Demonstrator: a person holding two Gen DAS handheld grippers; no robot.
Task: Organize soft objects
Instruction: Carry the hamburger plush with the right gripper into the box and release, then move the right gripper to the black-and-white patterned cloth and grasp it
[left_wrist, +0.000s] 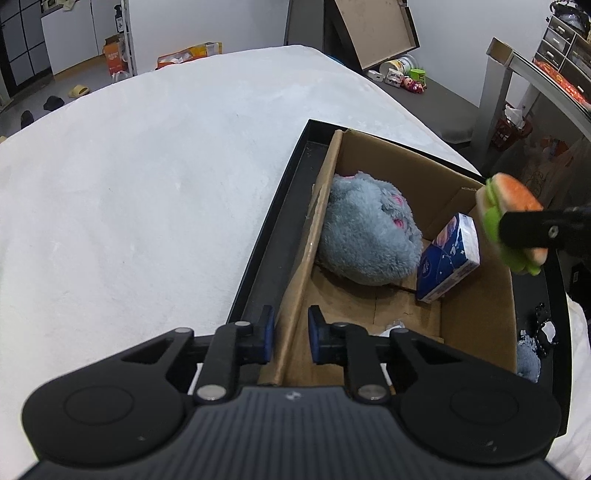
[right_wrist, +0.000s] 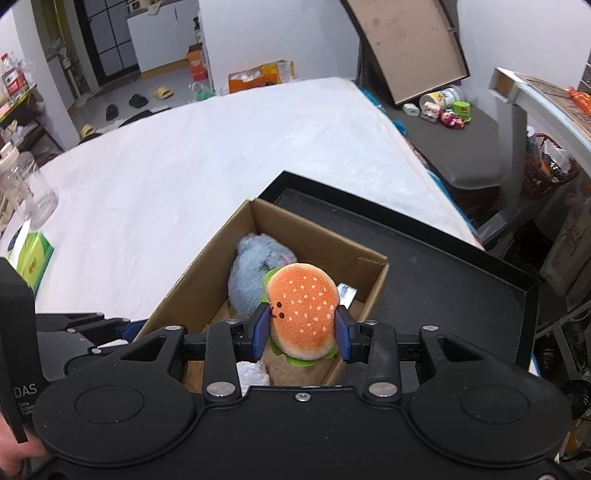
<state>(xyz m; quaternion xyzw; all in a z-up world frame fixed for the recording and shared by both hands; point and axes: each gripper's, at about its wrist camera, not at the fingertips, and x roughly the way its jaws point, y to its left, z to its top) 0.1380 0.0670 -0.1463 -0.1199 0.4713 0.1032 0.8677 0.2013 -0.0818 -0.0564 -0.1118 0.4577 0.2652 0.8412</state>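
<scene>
A plush burger (right_wrist: 303, 310) with an orange bun and green lettuce is squeezed between the blue pads of my right gripper (right_wrist: 301, 332), which is shut on it. It hangs over the near right part of an open cardboard box (right_wrist: 207, 266). From the left wrist view, the burger (left_wrist: 513, 221) is above the box's right wall. In the box lie a grey furry plush (left_wrist: 365, 232) and a blue tissue pack (left_wrist: 448, 258). My left gripper (left_wrist: 291, 332) straddles the box's (left_wrist: 406, 158) left wall, pads pressed on the cardboard.
The box stands inside a shallow black tray (left_wrist: 266, 236) on a white padded surface (left_wrist: 147, 184). A green box (right_wrist: 31, 258) and a clear plastic bottle (right_wrist: 33, 192) stand at the far left. A shelf frame (right_wrist: 517, 110) and floor clutter lie to the right.
</scene>
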